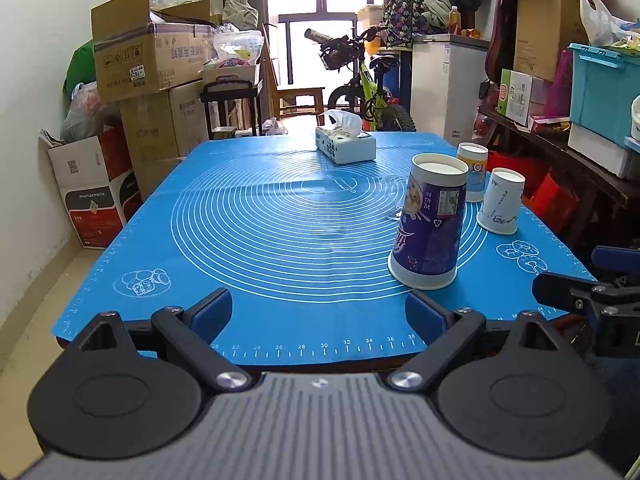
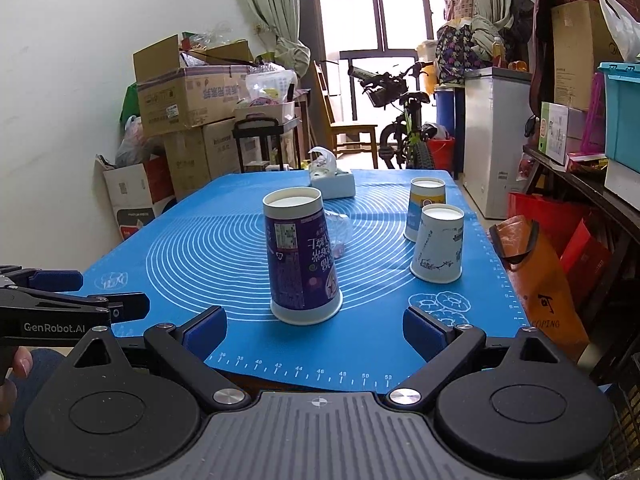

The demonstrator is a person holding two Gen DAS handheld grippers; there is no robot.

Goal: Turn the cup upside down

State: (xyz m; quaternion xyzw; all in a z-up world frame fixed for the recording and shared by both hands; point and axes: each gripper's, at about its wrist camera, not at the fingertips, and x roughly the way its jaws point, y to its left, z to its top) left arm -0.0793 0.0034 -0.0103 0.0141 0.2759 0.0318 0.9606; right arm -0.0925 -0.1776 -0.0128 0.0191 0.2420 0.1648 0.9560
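Three paper cups stand upside down on the blue mat (image 1: 280,220). The tall purple cup (image 1: 430,224) is nearest; it also shows in the right wrist view (image 2: 300,260). A white cup (image 1: 500,202) (image 2: 438,244) and a yellow-banded cup (image 1: 474,172) (image 2: 425,208) stand behind it to the right. My left gripper (image 1: 318,314) is open and empty, with the purple cup ahead to its right. My right gripper (image 2: 316,330) is open and empty, just in front of the purple cup.
A tissue box (image 1: 346,144) sits at the far end of the mat. A clear plastic wrapper (image 2: 338,230) lies behind the purple cup. Cardboard boxes (image 1: 152,68) stand to the left, a bicycle (image 1: 368,84) behind, shelves and an orange bag (image 2: 540,280) to the right.
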